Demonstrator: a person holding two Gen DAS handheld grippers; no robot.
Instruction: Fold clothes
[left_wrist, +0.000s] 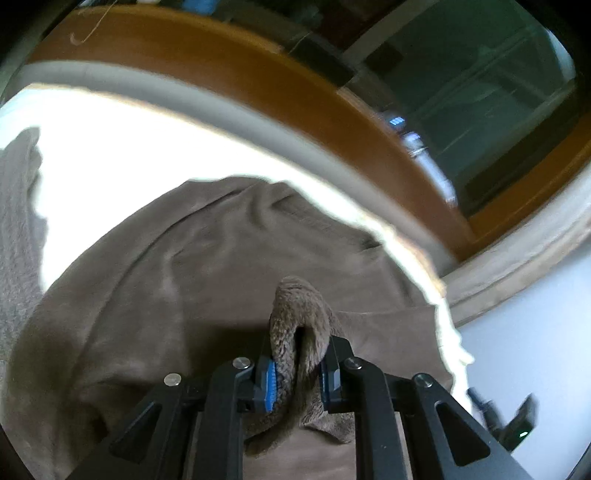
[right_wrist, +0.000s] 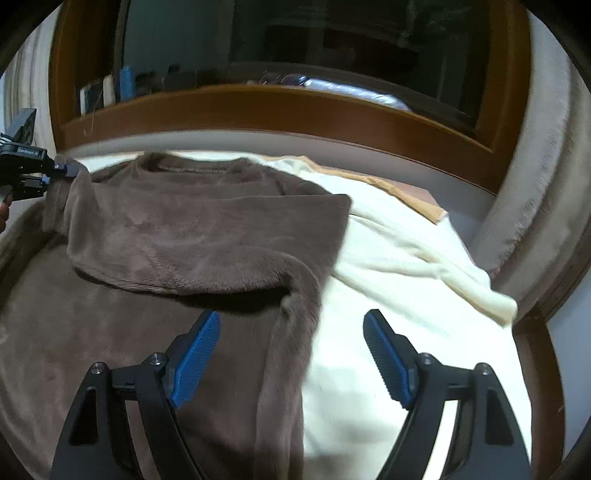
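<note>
Gripping a bunched wad of the brown sweater (left_wrist: 299, 325) in the left claw (left_wrist: 297, 373), pads clenched on fleece. Right claw (right_wrist: 291, 354) released, jaws spread wide, nothing between them, hovering just above the sweater's near right edge.

Sweater spread on a bed (right_wrist: 388, 332) over a cream sheet (right_wrist: 406, 258). Neckline at the far side from the right claw, hem toward it, so long axis roughly straight ahead. Top portion already lying doubled toward the hem: fold line crossing just ahead of the right claw, slightly left of centre. Free side edge running down between the right claw's pads (right_wrist: 195, 358), left pad over brown fabric, right pad over bare sheet.

Seen from the right wrist, left claw (right_wrist: 55, 171) far off at upper left, pinching the fabric near the shoulder or sleeve; exactly which part, cannot tell. Fabric rising to it in a small peak, so held off the bed there.

Judging next move: right claw nearer the right side edge and the fold's right end; left claw committed on the far left. Likely needs a short drop and close on the edge straight ahead, then a carry leftward across the long axis. Risk: plush fleece slipping, or catching only one layer.
</note>
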